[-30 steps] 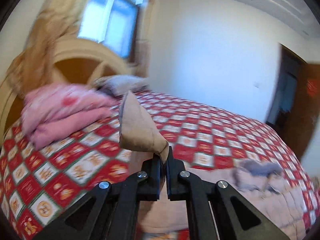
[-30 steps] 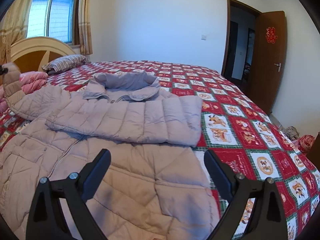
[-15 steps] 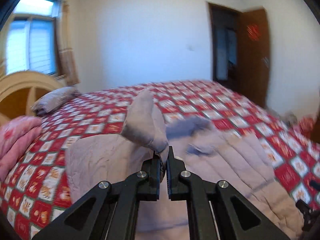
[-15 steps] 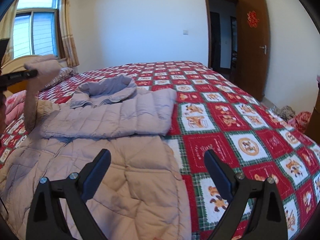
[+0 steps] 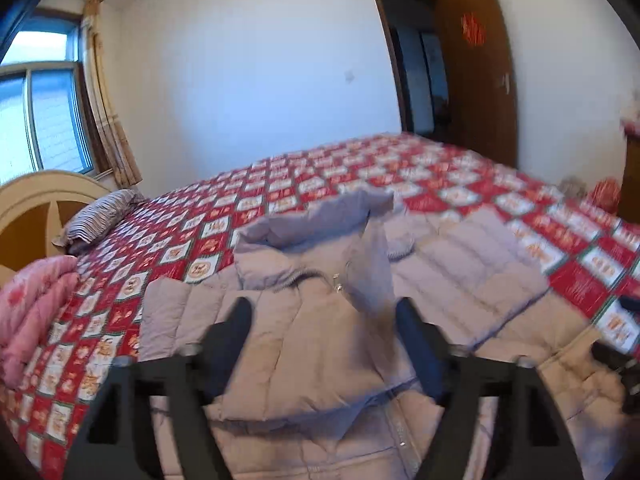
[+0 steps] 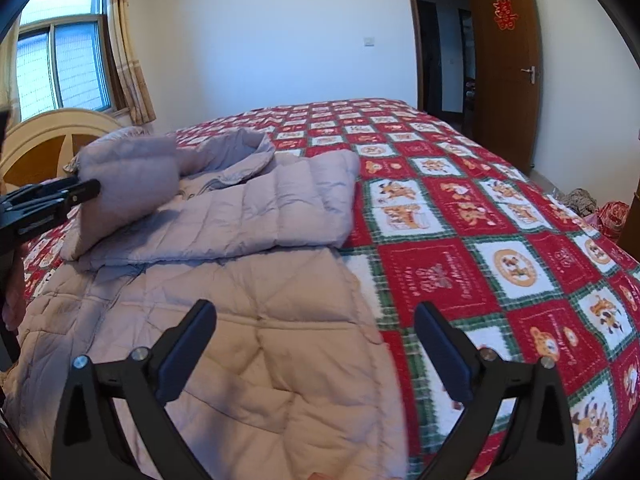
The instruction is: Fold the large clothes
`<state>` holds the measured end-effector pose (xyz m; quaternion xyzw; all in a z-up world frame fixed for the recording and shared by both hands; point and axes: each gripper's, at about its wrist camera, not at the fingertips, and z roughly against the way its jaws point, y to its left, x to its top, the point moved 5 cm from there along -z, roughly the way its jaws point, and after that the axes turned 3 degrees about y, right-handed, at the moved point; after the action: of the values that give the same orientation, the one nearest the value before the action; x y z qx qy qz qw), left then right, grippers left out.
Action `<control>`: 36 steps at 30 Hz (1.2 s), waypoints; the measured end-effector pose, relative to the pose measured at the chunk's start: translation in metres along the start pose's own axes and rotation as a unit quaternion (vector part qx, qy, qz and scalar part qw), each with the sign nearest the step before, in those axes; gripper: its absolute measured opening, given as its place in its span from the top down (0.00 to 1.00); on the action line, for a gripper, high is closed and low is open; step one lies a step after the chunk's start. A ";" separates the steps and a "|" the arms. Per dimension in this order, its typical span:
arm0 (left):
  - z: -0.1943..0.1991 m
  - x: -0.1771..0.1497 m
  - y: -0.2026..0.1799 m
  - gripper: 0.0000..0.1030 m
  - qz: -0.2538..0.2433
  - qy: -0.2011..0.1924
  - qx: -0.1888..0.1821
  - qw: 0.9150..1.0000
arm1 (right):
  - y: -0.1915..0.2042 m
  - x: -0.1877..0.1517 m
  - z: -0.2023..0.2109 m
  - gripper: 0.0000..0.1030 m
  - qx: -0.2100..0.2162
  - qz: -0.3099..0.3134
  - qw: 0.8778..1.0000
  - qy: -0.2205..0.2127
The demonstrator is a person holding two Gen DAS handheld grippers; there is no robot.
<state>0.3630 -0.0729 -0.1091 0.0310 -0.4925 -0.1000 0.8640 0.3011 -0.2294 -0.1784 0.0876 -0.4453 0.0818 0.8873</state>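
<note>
On the left, a pink blanket (image 5: 28,312) and a striped pillow (image 5: 100,216) lie by the headboard (image 5: 36,200), while the task's garment, a padded mauve coat (image 6: 248,344), is spread front up across the red patchwork quilt (image 6: 500,240) of the bed, collar toward the far wall. The left gripper (image 5: 324,344) hangs over the coat's chest with its jaws opening, and the cuff of the left sleeve (image 5: 368,276), just ahead of the tips, is slipping free rather than pinched. Seen from the right wrist camera, that sleeve lies doubled across the chest, on top of the right sleeve (image 6: 280,216), which is already folded across. To the right, the right gripper (image 6: 316,344) hovers spread wide and empty over the coat's lower body near its right edge. By the look of it, the step in hand is laying in the second sleeve. What remains, most likely, is the fold of the body: each tool must take hold of the hem or a side edge, low and flat, and carry it up toward the collar without dragging the sleeves loose. Farther right, the brown door (image 6: 504,64) stands open.
</note>
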 end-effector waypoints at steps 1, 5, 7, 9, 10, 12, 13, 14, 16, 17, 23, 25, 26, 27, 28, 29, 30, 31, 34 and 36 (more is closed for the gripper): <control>0.005 0.002 0.002 0.20 0.006 -0.009 -0.009 1.000 | 0.006 0.001 -0.001 0.02 0.003 0.005 1.000 0.002; 0.010 0.006 0.016 0.19 0.014 -0.014 -0.001 1.000 | 0.026 0.006 -0.003 0.02 0.012 0.025 1.000 0.006; 0.009 0.003 0.034 0.19 0.023 -0.012 0.016 1.000 | 0.033 0.008 -0.004 0.02 0.014 0.033 0.999 0.007; -0.001 -0.006 0.054 0.19 0.033 0.006 0.040 0.999 | 0.041 0.014 -0.004 0.02 0.021 0.036 0.999 0.008; -0.007 -0.013 0.067 0.19 0.042 0.020 0.055 0.997 | 0.045 0.017 -0.005 0.02 0.026 0.034 0.999 0.010; -0.020 -0.029 0.092 0.19 0.063 0.044 0.082 0.994 | 0.056 0.024 -0.012 0.03 0.040 0.026 0.999 0.022; -0.027 -0.039 0.105 0.19 0.073 0.058 0.098 0.991 | 0.063 0.027 -0.016 0.06 0.049 0.023 0.998 0.029; -0.034 -0.048 0.118 0.19 0.083 0.075 0.115 0.987 | 0.070 0.029 -0.022 0.09 0.058 0.020 0.997 0.038; -0.046 -0.069 0.139 0.19 0.105 0.108 0.137 0.979 | 0.090 0.034 -0.039 0.22 0.092 0.014 0.993 0.065; -0.051 -0.081 0.149 0.19 0.116 0.123 0.141 0.975 | 0.100 0.034 -0.050 0.24 0.104 0.012 0.991 0.083; -0.062 -0.126 0.165 0.19 0.141 0.170 0.123 0.967 | 0.119 0.016 -0.098 0.77 0.087 0.005 0.984 0.158; -0.057 -0.123 0.165 0.19 0.142 0.170 0.114 0.968 | 0.118 0.010 -0.099 0.79 0.069 0.012 0.984 0.163; -0.053 -0.117 0.165 0.19 0.142 0.166 0.107 0.970 | 0.118 0.010 -0.097 0.79 0.063 0.017 0.985 0.163; -0.048 -0.107 0.166 0.19 0.141 0.155 0.101 0.973 | 0.117 0.010 -0.092 0.79 0.055 0.027 0.985 0.161; -0.046 -0.097 0.168 0.19 0.141 0.147 0.100 0.974 | 0.116 0.011 -0.088 0.78 0.046 0.033 0.985 0.161; -0.043 -0.082 0.171 0.19 0.142 0.135 0.101 0.975 | 0.114 0.015 -0.082 0.77 0.034 0.038 0.986 0.158; -0.042 -0.067 0.174 0.19 0.145 0.123 0.101 0.977 | 0.111 0.020 -0.074 0.71 0.022 0.038 0.988 0.147; -0.042 -0.054 0.177 0.19 0.146 0.112 0.104 0.977 | 0.110 0.027 -0.068 0.69 0.015 0.036 0.990 0.136; -0.060 -0.028 0.181 0.19 0.152 0.097 0.121 0.976 | 0.112 0.050 -0.054 0.69 0.015 0.023 0.995 0.096; -0.081 -0.025 0.183 0.19 0.163 0.109 0.131 0.972 | 0.122 0.063 -0.055 0.69 0.032 0.019 0.996 0.082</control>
<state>0.4463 0.1071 -0.1439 0.0742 -0.4025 0.1114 0.9056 0.3533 -0.0938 -0.1497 0.1003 -0.3701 0.1195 0.9158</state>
